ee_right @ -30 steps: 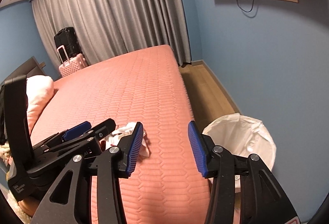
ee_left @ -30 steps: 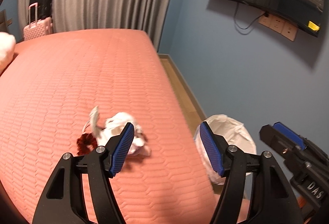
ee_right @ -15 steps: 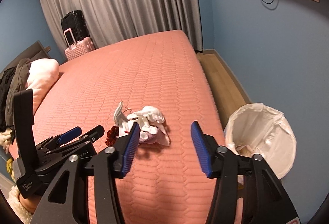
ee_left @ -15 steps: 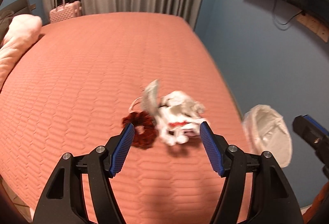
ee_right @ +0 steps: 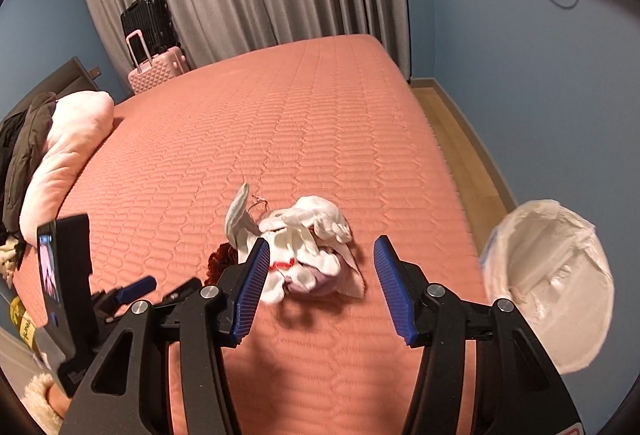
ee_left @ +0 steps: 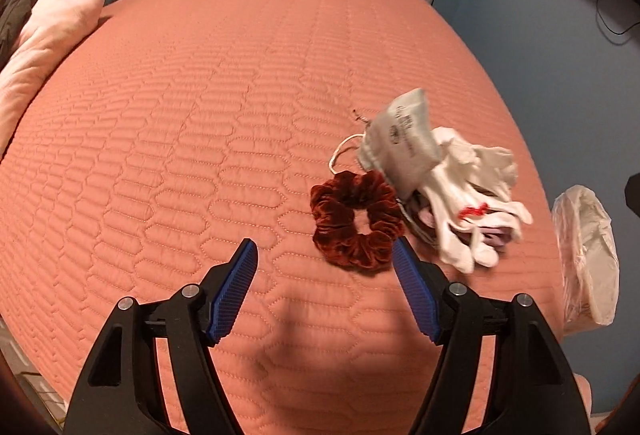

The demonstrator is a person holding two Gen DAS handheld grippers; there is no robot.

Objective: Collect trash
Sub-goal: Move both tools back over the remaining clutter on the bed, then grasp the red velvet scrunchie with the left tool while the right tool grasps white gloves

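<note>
White gloves (ee_right: 316,251), mask (ee_left: 400,143) and scrunchie (ee_left: 356,221) lay heaped on the bed (ee_left: 240,95), bin (ee_right: 548,287) at 3 o'clock; left tool (ee_left: 324,291) opening, right tool (ee_right: 318,283) spread, both empty; pile judged light, limp: pinch a bunched fold.

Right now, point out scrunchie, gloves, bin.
scrunchie (ee_left: 356,225): left wrist view, its velvet ring.
gloves (ee_right: 316,235): right wrist view, middle of the white bundle.
bin (ee_right: 560,275): right wrist view, its white liner.

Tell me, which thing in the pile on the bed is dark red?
The velvet scrunchie. It is a dark red ring, while the face mask and gloves beside it are white.
</note>
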